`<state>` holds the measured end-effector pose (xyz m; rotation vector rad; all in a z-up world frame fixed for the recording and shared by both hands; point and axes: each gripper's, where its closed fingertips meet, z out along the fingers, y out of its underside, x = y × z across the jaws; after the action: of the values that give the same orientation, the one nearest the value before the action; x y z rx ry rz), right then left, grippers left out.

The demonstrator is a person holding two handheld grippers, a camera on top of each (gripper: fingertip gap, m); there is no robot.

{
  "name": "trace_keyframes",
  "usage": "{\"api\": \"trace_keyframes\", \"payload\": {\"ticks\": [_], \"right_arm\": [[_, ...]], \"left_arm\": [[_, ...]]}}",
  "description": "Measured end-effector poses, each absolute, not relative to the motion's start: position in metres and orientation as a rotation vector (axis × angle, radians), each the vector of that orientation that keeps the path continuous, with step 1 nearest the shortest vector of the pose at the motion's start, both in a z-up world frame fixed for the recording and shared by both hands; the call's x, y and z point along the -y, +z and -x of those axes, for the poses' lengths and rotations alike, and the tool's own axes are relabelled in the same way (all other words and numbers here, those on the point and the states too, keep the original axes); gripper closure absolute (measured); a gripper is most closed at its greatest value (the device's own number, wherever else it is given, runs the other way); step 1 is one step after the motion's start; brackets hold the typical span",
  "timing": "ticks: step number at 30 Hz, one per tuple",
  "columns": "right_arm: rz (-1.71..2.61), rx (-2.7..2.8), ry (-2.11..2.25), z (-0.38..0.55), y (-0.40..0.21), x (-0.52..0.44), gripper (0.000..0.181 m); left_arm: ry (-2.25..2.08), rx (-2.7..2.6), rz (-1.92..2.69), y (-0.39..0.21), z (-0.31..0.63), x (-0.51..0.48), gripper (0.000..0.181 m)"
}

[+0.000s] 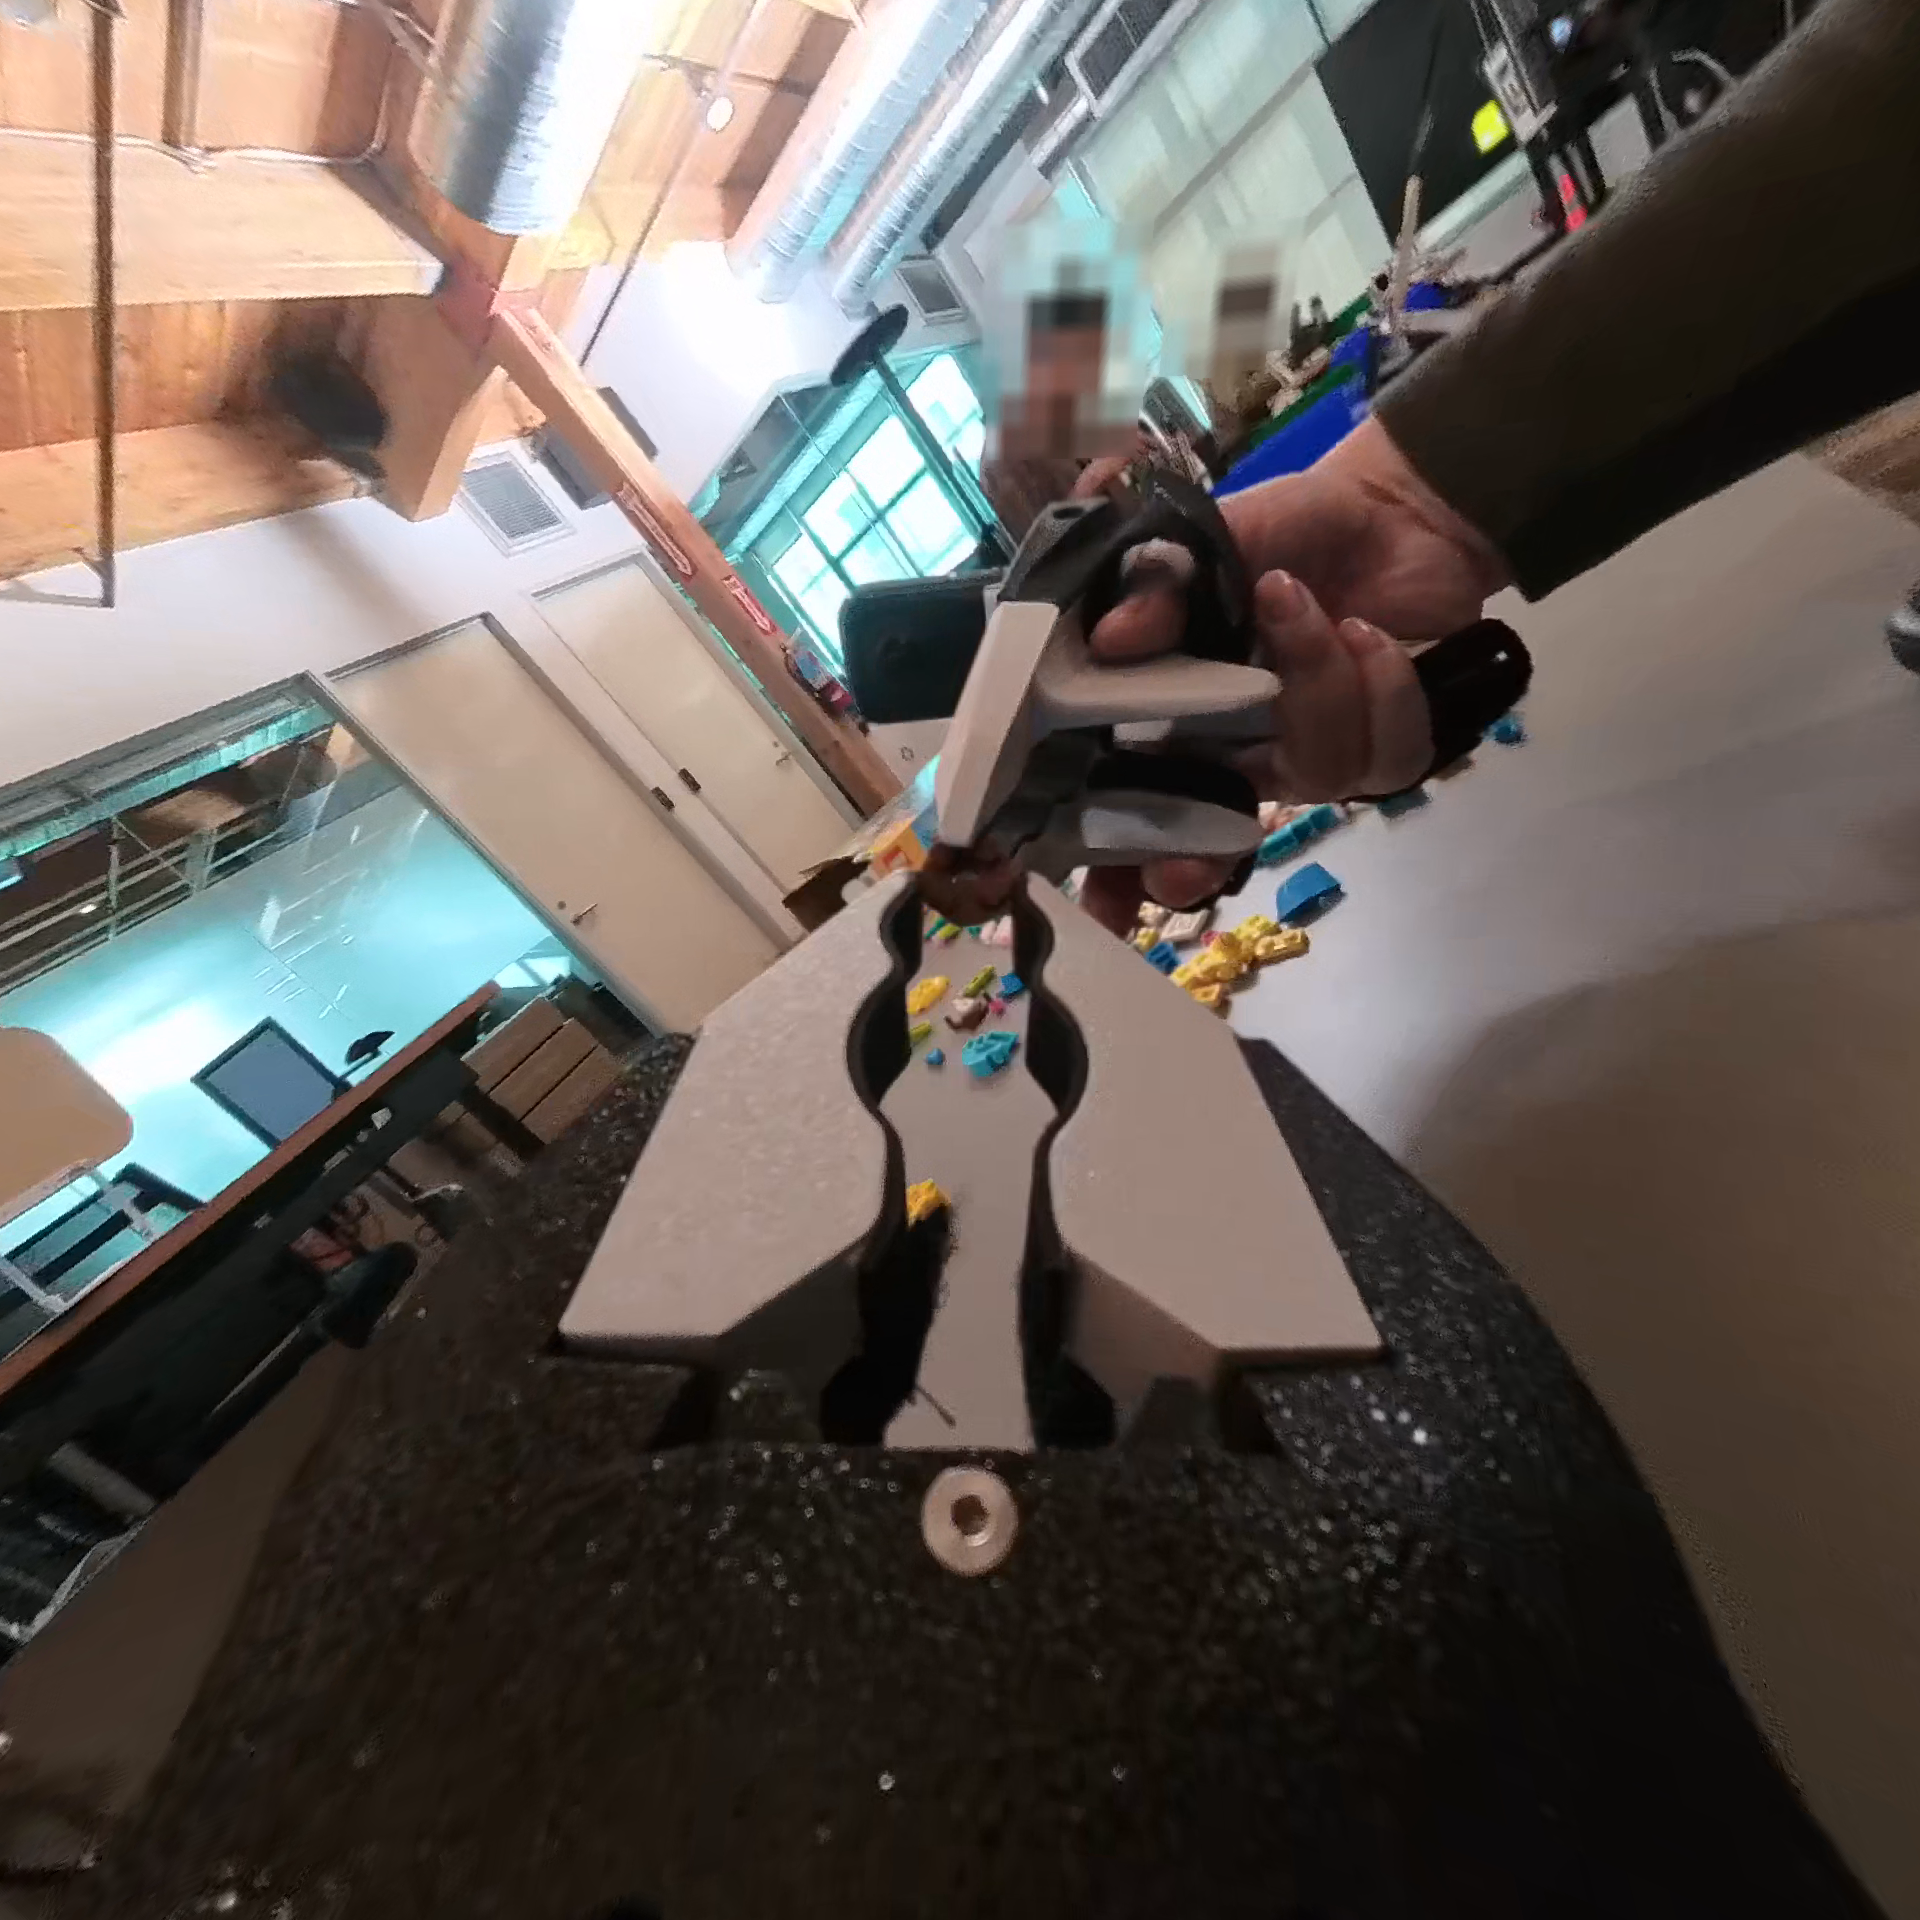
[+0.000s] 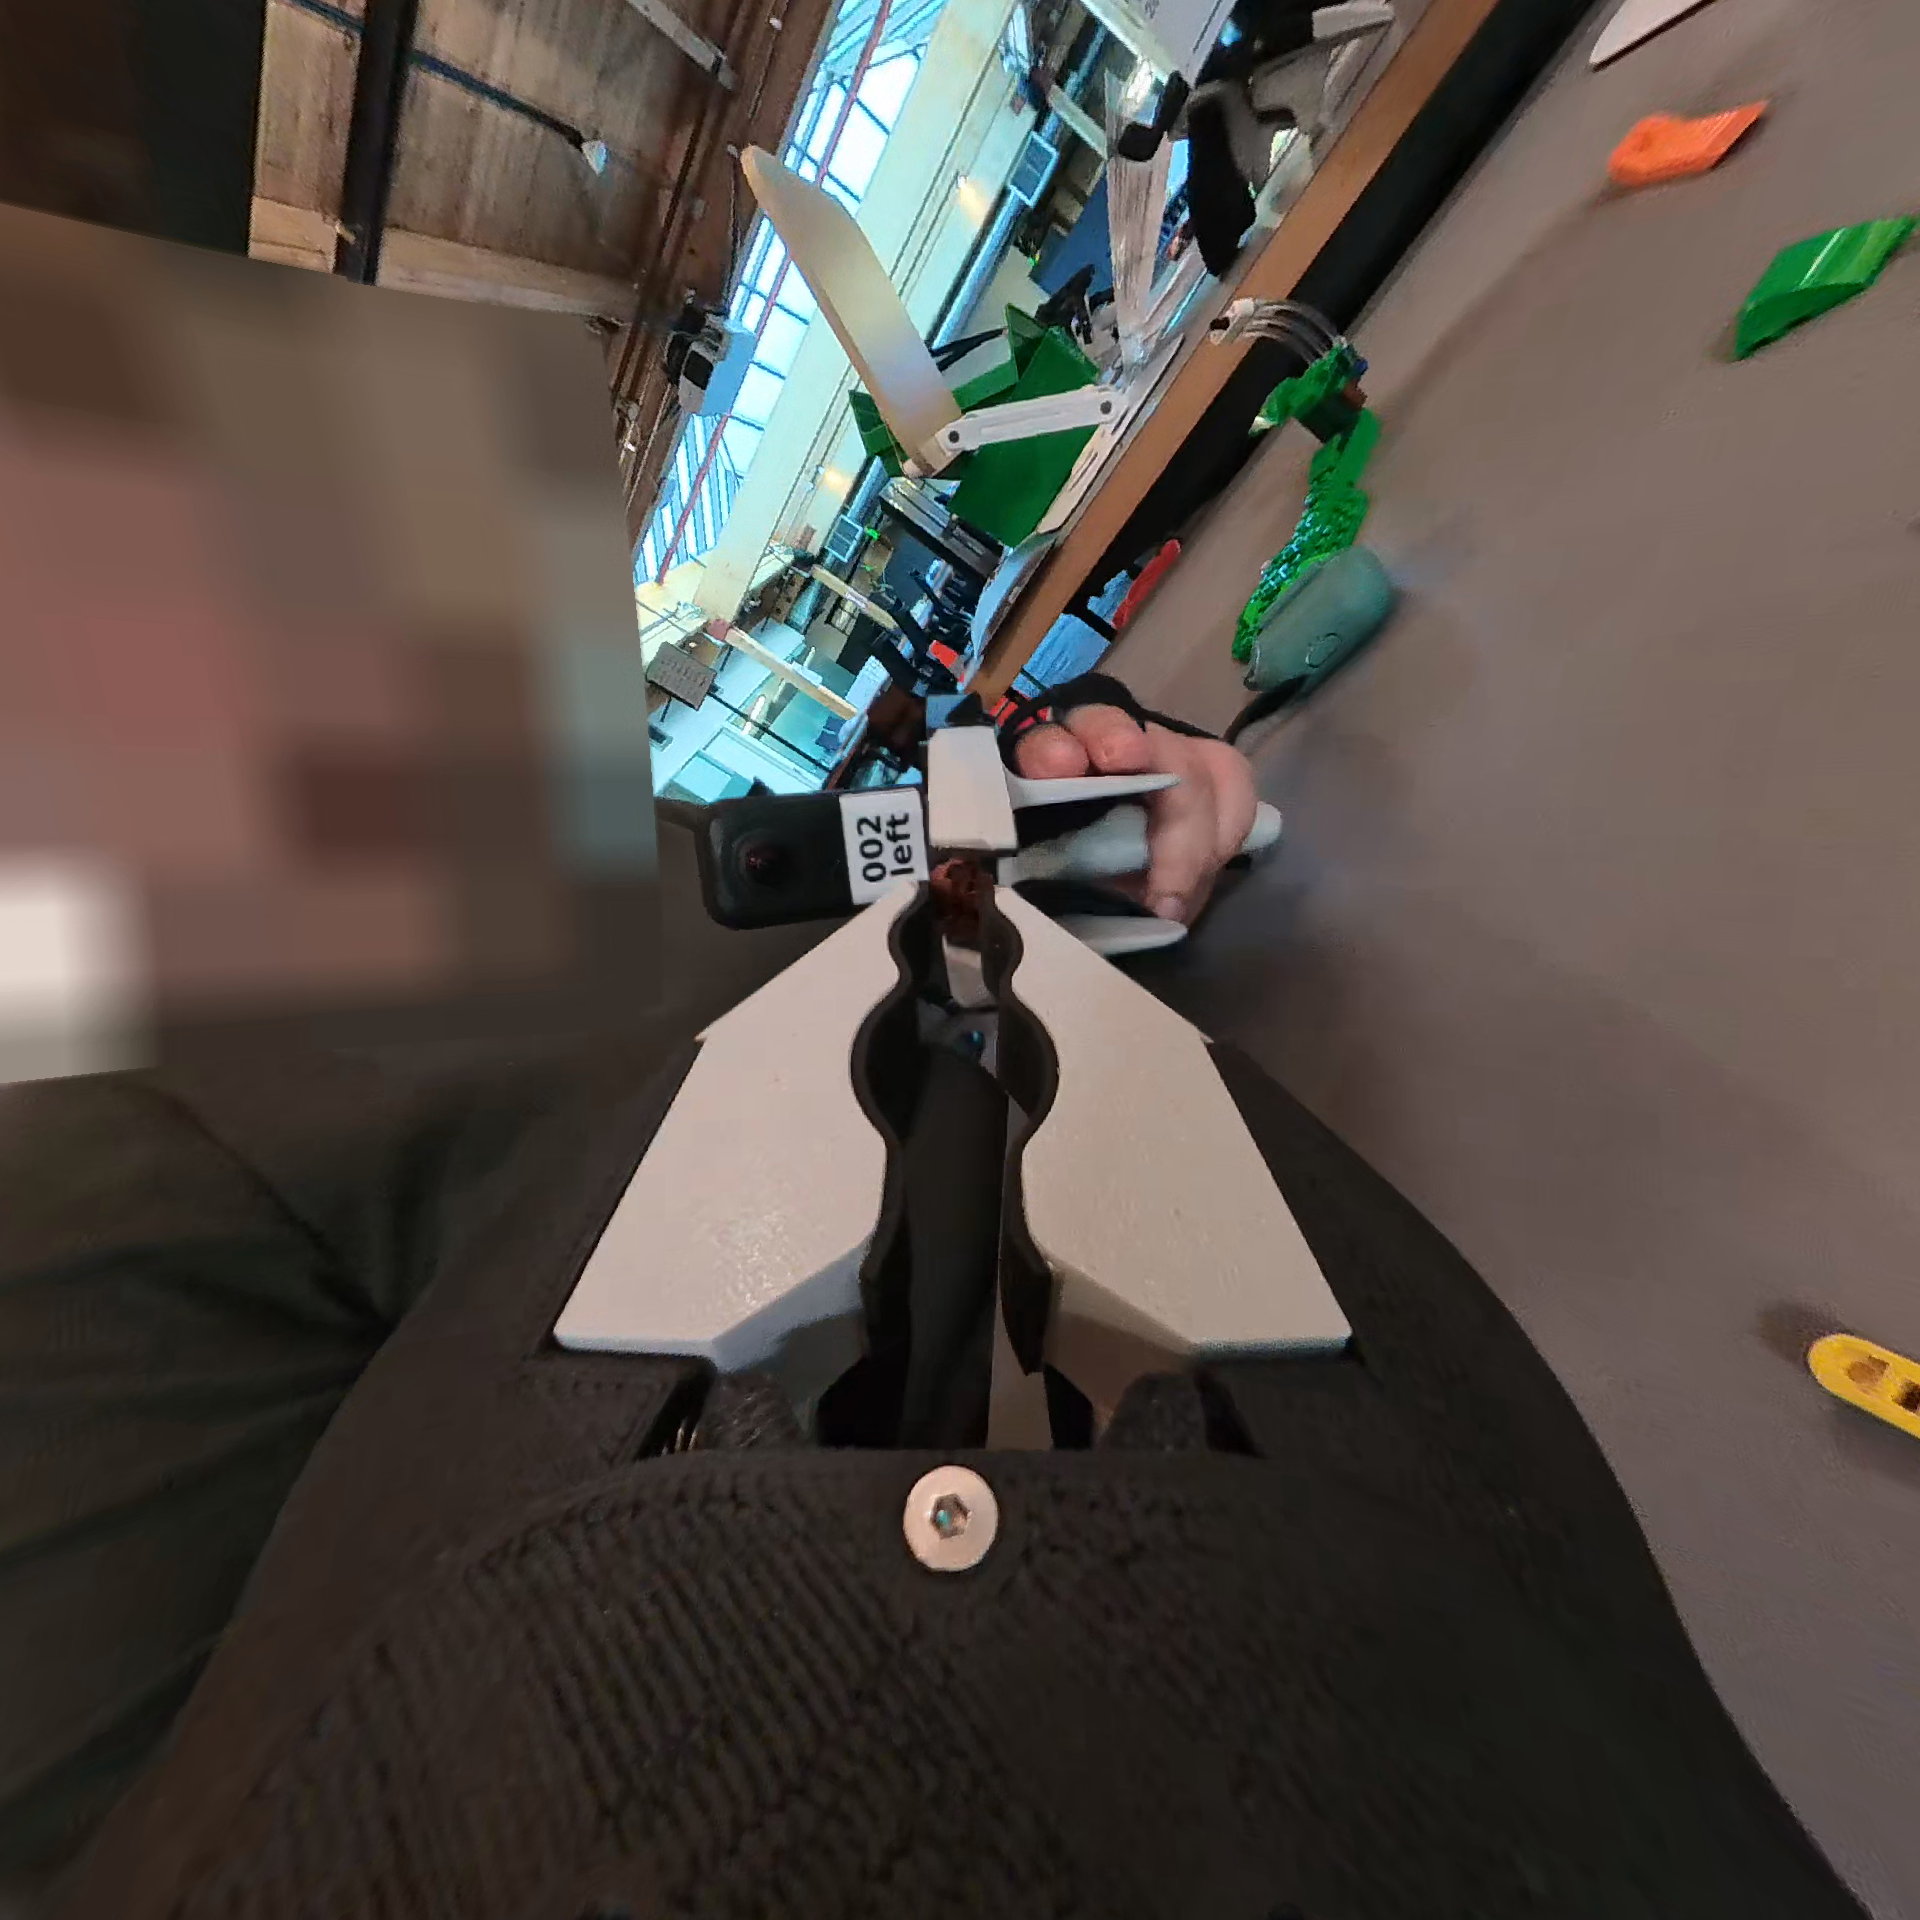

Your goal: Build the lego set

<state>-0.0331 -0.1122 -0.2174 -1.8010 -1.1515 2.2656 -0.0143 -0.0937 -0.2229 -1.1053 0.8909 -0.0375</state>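
Observation:
A small brown lego piece (image 1: 966, 883) is pinched between the tips of both grippers, held up above the grey table (image 1: 1558, 1039). My left gripper (image 1: 968, 891) is shut on it from below in the left wrist view. My right gripper (image 1: 961, 844) comes in from the right, held by a hand, and closes on the same piece from above. In the right wrist view the right gripper (image 2: 958, 906) is shut on the brown piece (image 2: 958, 885), and the left gripper (image 2: 966, 847) meets it tip to tip. Whether it is one piece or two joined I cannot tell.
Loose yellow bricks (image 1: 1236, 956), blue bricks (image 1: 987, 1049) and other small pieces lie on the table beyond the tips. A green lego build (image 2: 1314, 520), a green piece (image 2: 1818, 281), an orange piece (image 2: 1683, 140) and a yellow piece (image 2: 1870, 1382) lie on the table. A person stands at the back. Left and right tips are no more than a few centimetres apart.

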Motion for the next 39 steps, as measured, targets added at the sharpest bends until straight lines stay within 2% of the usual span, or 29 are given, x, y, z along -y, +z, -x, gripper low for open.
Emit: {"api": "trace_keyframes", "payload": {"ticks": [2, 3, 5, 7, 13, 20, 27, 33, 36, 39], "right_arm": [[1.792, 1.112, 2.271, 0.036, -0.217, 0.109, 0.173], [1.790, 1.081, 2.259, 0.038, -0.217, 0.106, 0.167], [1.817, 1.016, 2.190, 0.041, -0.218, 0.095, 0.135], [1.842, 0.960, 1.998, 0.038, -0.224, 0.076, 0.127], [1.708, 0.811, 1.501, 0.019, -0.221, 0.044, 0.132], [1.644, 0.730, 1.313, 0.007, -0.228, 0.034, 0.134], [1.653, 0.891, 1.041, 0.008, -0.248, 0.030, 0.136], [1.448, 0.799, 0.726, -0.014, -0.229, 0.011, 0.140], [1.300, 0.710, 0.540, -0.031, -0.210, 0.003, 0.146], [1.217, 0.688, 0.449, -0.035, -0.198, 0.002, 0.148]], "left_arm": [[-0.056, -0.883, 1.151, -0.223, 0.017, 0.091, 0.168], [-0.068, -0.870, 1.181, -0.224, 0.019, 0.089, 0.168], [-0.084, -0.864, 1.265, -0.230, 0.023, 0.083, 0.168], [-0.116, -0.893, 1.439, -0.252, 0.026, 0.073, 0.168], [-0.265, -0.970, 2.036, -0.335, 0.033, 0.074, 0.168], [-0.359, -0.913, 2.117, -0.339, 0.033, 0.078, 0.167], [-0.403, -0.860, 2.145, -0.339, 0.037, 0.076, 0.157], [-0.515, -0.867, 2.104, -0.330, 0.031, 0.085, 0.110], [-0.533, -0.788, 1.921, -0.300, 0.026, 0.076, 0.102], [-0.509, -0.729, 1.752, -0.276, 0.029, 0.072, 0.102]]}}
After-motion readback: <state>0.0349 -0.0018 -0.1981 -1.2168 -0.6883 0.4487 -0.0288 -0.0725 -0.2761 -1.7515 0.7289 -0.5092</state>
